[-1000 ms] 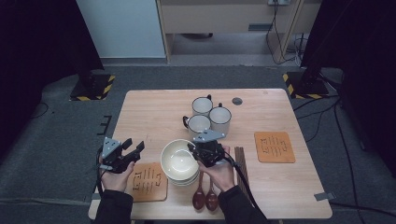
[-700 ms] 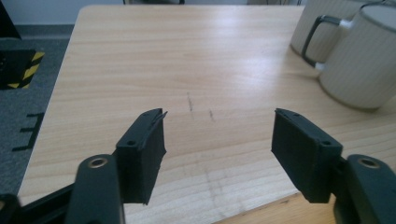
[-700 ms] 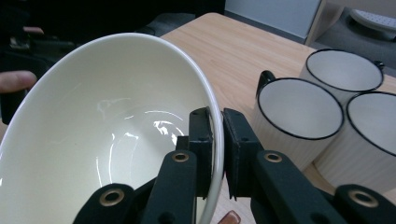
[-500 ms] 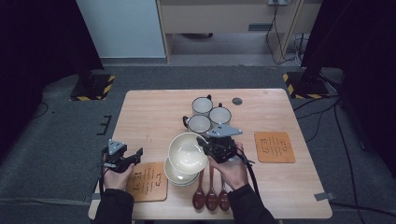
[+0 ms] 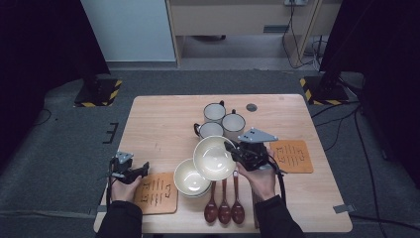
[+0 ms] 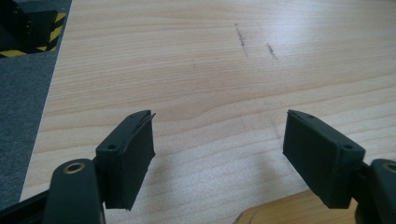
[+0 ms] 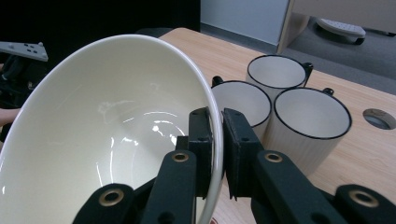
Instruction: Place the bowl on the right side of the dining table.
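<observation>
My right gripper (image 5: 236, 154) is shut on the rim of a cream bowl (image 5: 214, 157), one pad inside and one outside. The bowl hangs tilted just above and to the right of a stack of matching bowls (image 5: 190, 177). In the right gripper view the bowl (image 7: 107, 130) looms large, with its rim pinched in the right gripper (image 7: 217, 130). My left gripper (image 5: 141, 171) sits low at the table's left edge beside an orange coaster (image 5: 157, 193). Its jaws have just been opening; the left gripper (image 6: 219, 135) is open over bare wood with nothing between the pads.
Three white mugs (image 5: 220, 121) cluster behind the bowls, close to the lifted bowl in the right gripper view (image 7: 308, 121). Three brown spoons (image 5: 224, 208) lie at the front edge. A second orange coaster (image 5: 292, 155) lies to the right. A round hole (image 5: 251, 107) is near the back.
The right gripper has lifted the top bowl off the stack, tilted it and carried it to the right. The left gripper has sunk toward the table edge and its jaws have widened.
</observation>
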### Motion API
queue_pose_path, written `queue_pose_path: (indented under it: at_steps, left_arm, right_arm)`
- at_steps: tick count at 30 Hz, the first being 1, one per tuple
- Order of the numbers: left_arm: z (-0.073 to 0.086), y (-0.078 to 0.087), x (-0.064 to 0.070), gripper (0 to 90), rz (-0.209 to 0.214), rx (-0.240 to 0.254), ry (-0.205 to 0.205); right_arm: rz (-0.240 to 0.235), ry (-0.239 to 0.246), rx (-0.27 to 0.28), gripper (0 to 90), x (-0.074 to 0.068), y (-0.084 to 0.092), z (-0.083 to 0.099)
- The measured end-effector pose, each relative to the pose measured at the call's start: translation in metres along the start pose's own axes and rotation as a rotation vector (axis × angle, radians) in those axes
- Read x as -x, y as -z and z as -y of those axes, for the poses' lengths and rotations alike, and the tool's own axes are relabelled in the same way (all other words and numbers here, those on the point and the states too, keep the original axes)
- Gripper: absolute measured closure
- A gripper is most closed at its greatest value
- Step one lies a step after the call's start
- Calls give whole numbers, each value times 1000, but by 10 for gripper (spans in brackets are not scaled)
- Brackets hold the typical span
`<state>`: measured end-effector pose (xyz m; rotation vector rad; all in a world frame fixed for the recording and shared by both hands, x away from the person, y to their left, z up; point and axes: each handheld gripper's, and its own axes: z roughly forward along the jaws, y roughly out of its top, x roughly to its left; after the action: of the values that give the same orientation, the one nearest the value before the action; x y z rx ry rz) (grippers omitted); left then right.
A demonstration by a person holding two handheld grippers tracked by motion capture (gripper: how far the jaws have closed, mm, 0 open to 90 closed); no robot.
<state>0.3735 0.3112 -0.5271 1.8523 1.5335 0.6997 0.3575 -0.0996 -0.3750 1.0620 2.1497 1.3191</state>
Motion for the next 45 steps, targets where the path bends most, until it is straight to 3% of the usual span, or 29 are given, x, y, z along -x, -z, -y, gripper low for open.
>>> queue_pose_path:
  at_steps: [10,20,30,45]
  left_arm:
    - [3,-7,1,201,-7,-29,-22]
    - [3,-9,-1,157,-3,-35,4]
    - [2,-11,-1,36,-18,-63,12]
    - [2,-12,-1,8,-23,-70,17]
  right_arm:
    - [40,-26,16,823,19,14,1]
    - [87,-58,18,822,41,27,7]
    - [131,-92,16,821,67,40,19]
    - [204,-157,3,822,102,48,38]
